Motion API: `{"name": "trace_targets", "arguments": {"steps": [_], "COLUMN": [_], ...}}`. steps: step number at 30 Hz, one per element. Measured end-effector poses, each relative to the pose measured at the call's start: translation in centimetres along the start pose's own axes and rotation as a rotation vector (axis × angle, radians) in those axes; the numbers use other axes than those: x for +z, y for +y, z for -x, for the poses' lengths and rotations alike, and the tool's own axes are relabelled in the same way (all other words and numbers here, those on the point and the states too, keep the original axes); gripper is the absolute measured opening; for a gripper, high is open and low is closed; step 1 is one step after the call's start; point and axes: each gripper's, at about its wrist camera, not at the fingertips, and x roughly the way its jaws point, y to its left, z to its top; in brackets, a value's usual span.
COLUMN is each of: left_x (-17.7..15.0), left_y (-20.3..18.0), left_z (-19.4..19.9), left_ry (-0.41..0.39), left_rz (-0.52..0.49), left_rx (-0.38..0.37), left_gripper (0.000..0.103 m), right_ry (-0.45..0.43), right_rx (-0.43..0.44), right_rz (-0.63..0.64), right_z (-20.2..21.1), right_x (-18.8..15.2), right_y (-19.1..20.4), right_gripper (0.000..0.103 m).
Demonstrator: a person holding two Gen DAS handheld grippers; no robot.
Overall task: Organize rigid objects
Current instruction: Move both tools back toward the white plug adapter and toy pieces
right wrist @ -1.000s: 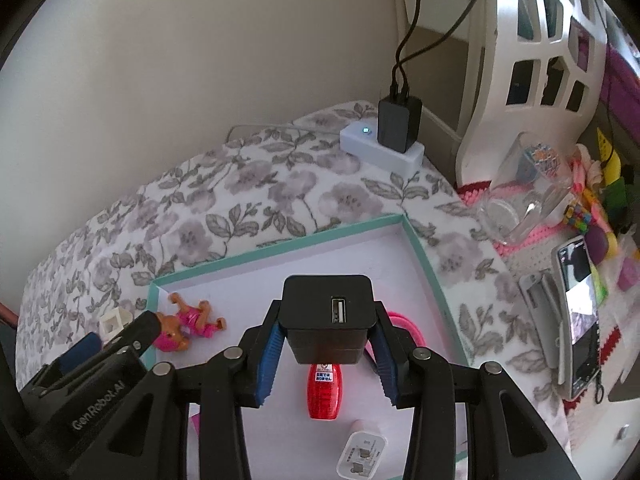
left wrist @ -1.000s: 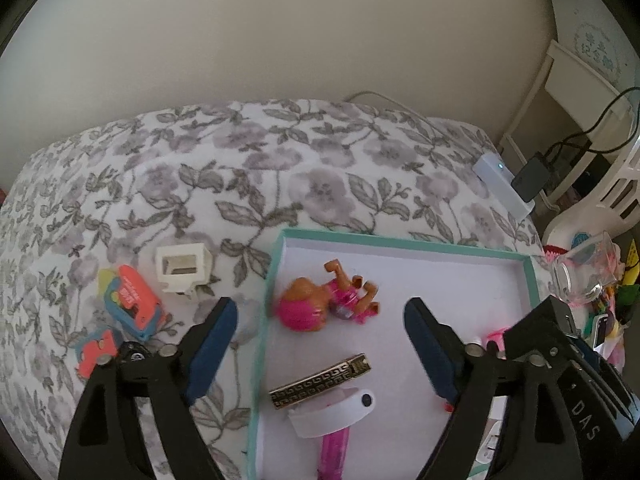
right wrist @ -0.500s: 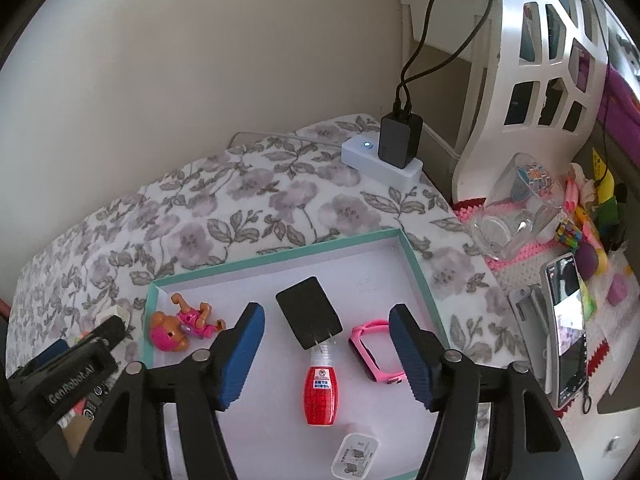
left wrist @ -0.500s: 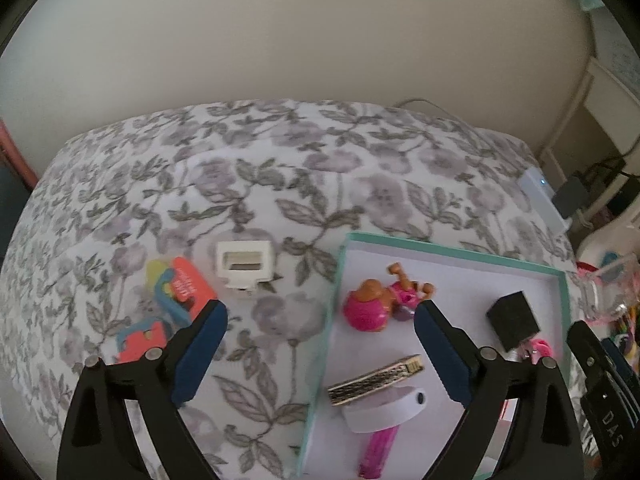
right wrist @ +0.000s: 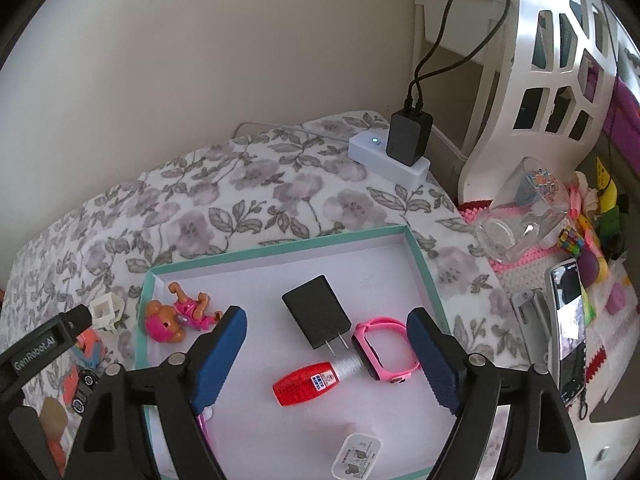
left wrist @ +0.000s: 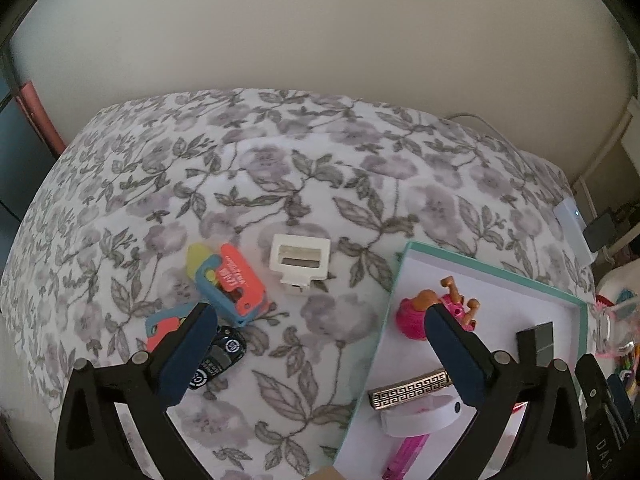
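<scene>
Your right claw [right wrist: 326,354] was opening with nothing in it above the black charger [right wrist: 316,317] in the tray [right wrist: 280,243], and your left claw [left wrist: 318,354] was opening, empty too.

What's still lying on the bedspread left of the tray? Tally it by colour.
White clip: 1
Orange-and-blue tags: 2
Black toy car: 1
Total: 4
</scene>
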Motion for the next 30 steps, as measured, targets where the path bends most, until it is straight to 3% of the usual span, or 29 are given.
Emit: {"name": "trace_targets", "arguments": {"steps": [2,3,15,19,30], "left_x": [0.0,0.0,1.0,1.4,2.4], "left_y": [0.3,0.4,5.9,8.7,16.1], "left_z": [-0.1,-0.1,-0.7,-0.6,-2.1], "left_ry": [0.005,0.007,0.033,0.034,0.057], "left_rz": [0.004,0.006,0.083,0.119,0.224], "left_rx": [0.016,0.02,0.07,0.105,0.188], "left_gripper": [0.103,0.103,0.103,0.103,0.103], "right_ry": [0.002,0.0,0.031,0.03,-0.001], "right_rx": [-0.003,-0.003,0.011,0.021,0.16], "right_rz": [0.004,0.006,0.076,0.139,0.31], "right_z": [-0.1,-0.1,-1.0,-1.2,-1.1], "right_x": [0.0,0.0,-0.7,-1.3,-2.3], "right_y": [0.1,0.1,2.3,4.8,13.7], "right_gripper": [0.102,0.103,0.103,0.103,0.103]}}
